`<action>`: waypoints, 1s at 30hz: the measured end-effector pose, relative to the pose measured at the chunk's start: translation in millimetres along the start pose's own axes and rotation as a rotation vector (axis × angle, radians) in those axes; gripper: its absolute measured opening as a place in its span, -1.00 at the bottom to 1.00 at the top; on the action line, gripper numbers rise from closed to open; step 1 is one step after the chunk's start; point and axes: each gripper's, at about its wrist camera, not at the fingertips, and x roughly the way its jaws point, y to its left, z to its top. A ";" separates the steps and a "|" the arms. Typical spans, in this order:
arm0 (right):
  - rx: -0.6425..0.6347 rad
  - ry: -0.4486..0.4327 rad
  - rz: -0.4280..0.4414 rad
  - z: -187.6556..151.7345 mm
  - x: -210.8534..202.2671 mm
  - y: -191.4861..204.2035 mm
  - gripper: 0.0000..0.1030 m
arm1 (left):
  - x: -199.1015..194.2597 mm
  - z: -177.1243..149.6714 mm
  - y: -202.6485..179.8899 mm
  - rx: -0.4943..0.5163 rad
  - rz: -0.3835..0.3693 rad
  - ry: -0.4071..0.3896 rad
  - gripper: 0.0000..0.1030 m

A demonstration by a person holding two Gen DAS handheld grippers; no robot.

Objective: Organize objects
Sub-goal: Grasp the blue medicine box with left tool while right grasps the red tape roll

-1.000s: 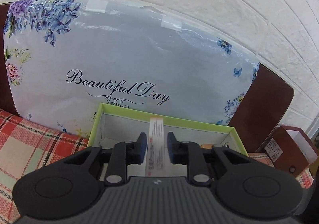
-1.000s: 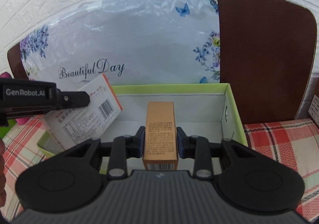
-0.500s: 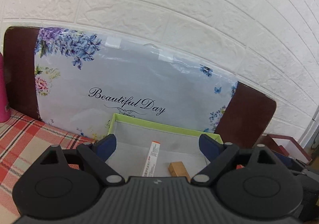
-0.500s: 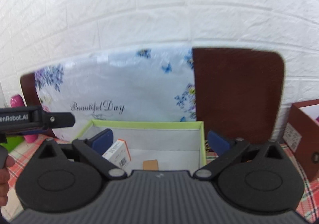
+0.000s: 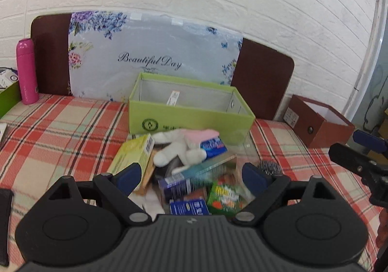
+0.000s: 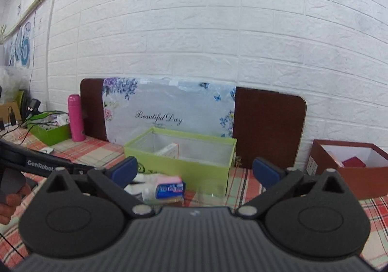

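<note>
The green box (image 5: 189, 114) sits at frame centre on the plaid table (image 5: 60, 131), its long axis running left to right, open top facing up, against the floral board (image 5: 150, 54). Inside it, a white carton (image 5: 173, 97) leans upright near the back wall; in the right wrist view the same carton (image 6: 169, 151) stands left of centre. The left gripper (image 5: 191, 175) has its jaws spread wide and empty, above a pile of mixed items: a white plush toy (image 5: 177, 148), a yellow-green carton (image 5: 133, 153), and a blue tube box (image 5: 191, 175) with its long axis slanting from lower left to upper right. The right gripper (image 6: 194, 170) is likewise released and empty. Compared with one second ago, both grippers no longer clamp their cartons and have pulled back from the box, so the pile and a brown box (image 5: 320, 121) at right now appear.
</note>
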 end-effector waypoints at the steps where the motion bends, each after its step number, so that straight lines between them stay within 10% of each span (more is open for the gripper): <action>1: 0.010 0.016 -0.002 -9.7 -5.0 1.4 1.00 | 0.0 -7.9 -0.6 -0.003 0.001 0.014 0.81; 9: 0.176 0.200 -0.038 -93.6 6.2 3.0 0.99 | 14.0 -52.9 -6.1 0.026 0.025 0.083 0.81; 18: 0.250 0.282 -0.062 -117.4 29.2 2.7 0.46 | 55.9 -68.3 -19.9 0.021 -0.012 0.182 0.80; 23: 0.271 0.280 -0.062 -117.2 35.5 -2.7 0.20 | 70.9 -76.1 -17.0 0.000 0.000 0.227 0.31; 30: 0.332 0.271 -0.087 -120.0 44.1 -19.0 -0.14 | 52.8 -81.1 3.8 -0.007 -0.048 0.238 0.10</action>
